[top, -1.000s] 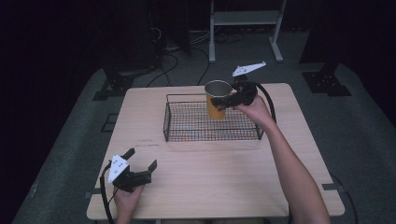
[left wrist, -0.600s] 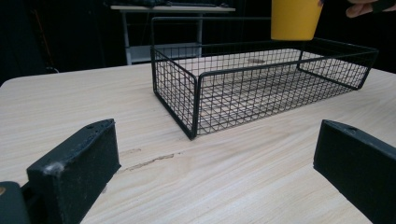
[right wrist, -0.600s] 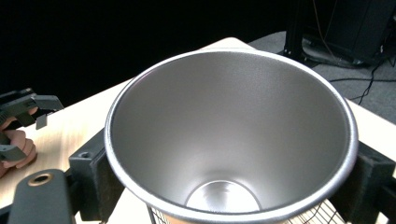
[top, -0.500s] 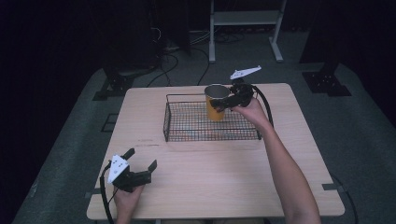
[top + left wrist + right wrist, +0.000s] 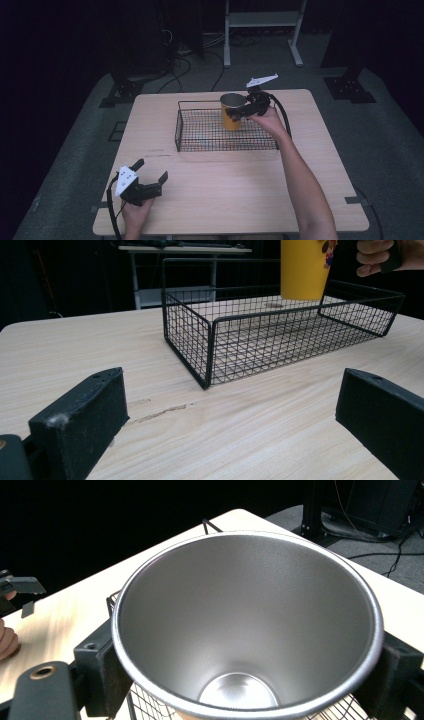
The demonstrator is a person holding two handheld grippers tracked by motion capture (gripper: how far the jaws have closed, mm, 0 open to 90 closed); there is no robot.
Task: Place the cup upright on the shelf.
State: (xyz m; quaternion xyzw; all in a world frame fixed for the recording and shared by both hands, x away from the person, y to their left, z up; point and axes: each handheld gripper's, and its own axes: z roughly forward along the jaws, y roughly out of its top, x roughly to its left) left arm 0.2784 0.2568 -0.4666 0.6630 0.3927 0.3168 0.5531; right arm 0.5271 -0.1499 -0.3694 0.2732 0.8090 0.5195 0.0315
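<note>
1. Cup [image 5: 232,112]: yellow outside, bare metal inside, held upright above the right part of the wire basket [image 5: 200,135]; in the left gripper view its base hangs over the mesh floor without touching it.
2. Basket sits on the far half of the wooden table [image 5: 240,190], open top, black mesh.
3. Right gripper [image 5: 248,105]: jaws closed on the cup just under its rim, one pad on each side; the right gripper view looks straight down into it.
4. Left gripper [image 5: 150,177]: rests at the near left corner of the table, jaws spread wide, holding nothing, well apart from the basket.
</note>
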